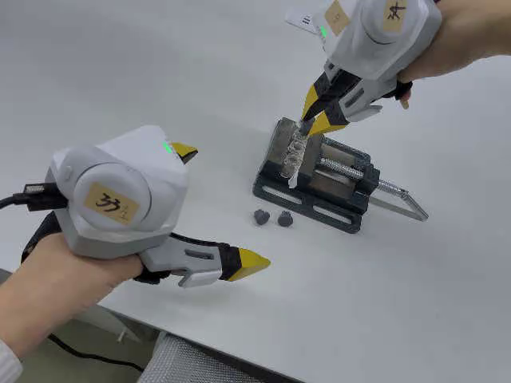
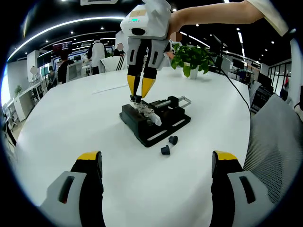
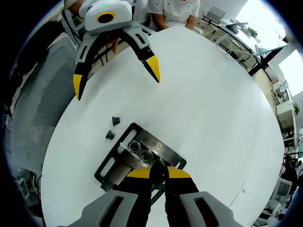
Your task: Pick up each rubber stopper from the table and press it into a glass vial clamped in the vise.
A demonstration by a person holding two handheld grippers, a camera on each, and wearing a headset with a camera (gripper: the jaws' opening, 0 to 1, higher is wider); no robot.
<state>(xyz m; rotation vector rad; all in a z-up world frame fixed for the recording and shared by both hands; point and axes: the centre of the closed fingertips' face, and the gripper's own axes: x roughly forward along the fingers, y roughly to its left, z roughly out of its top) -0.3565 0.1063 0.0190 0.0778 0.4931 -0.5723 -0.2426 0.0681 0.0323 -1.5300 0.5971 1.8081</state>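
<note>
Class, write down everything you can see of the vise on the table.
The vise is dark metal: a slotted base, two steel-grey jaws, a threaded screw and a handle bar. It sits on the table, clamping a row of clear vials. The right gripper pinches a dark stopper over them; two stoppers lie beside the base, apart.

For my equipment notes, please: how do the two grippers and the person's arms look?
The left gripper and right gripper each have a rounded white-grey housing, a green light, a tan handwritten label and black jaws with yellow tips. The left's label reads 33, and a black cable leaves its rear. A white cuff shows on the left arm.
</note>
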